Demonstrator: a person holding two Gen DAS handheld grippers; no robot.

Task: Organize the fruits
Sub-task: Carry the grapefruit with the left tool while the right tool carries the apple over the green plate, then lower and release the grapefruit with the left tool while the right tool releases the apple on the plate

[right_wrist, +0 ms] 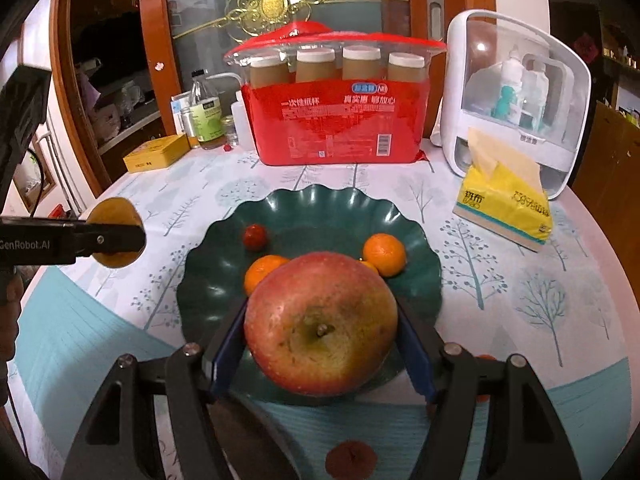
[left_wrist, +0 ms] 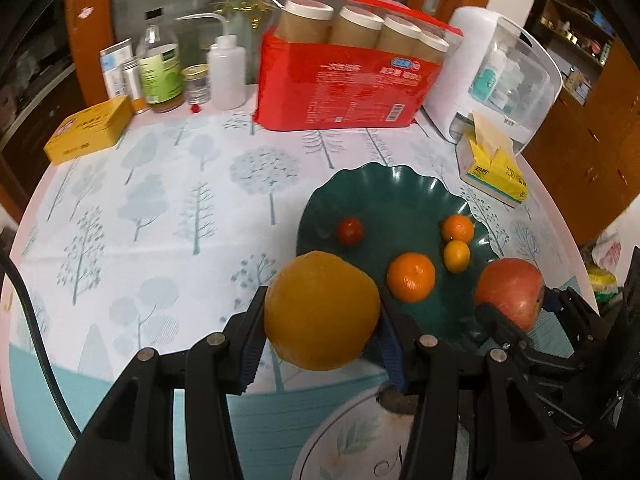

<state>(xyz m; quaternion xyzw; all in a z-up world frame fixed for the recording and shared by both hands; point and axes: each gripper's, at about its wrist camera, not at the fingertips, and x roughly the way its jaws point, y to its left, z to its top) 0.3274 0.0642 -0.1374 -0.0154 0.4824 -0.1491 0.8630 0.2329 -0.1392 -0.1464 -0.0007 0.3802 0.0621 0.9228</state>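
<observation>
Left gripper [left_wrist: 322,322] pinches the orange [left_wrist: 322,312]; right gripper [right_wrist: 320,328] pinches the apple [right_wrist: 320,324], both above the green plate [right_wrist: 320,204]. Best lower each into bare plate, clear of the tangerines [right_wrist: 385,254], before spreading the fingers.

Warm indoor light falls from overhead, leaving the tabletop [left_wrist: 160,208] bright and the room behind dim. Glare glints off the green plate [right_wrist: 224,280]. Fisheye bending darkens corners; nearby fruit looks slightly soft.

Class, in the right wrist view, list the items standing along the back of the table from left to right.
Yellow box → green-label bottle → red cup pack → white organizer → tissue pack.
</observation>
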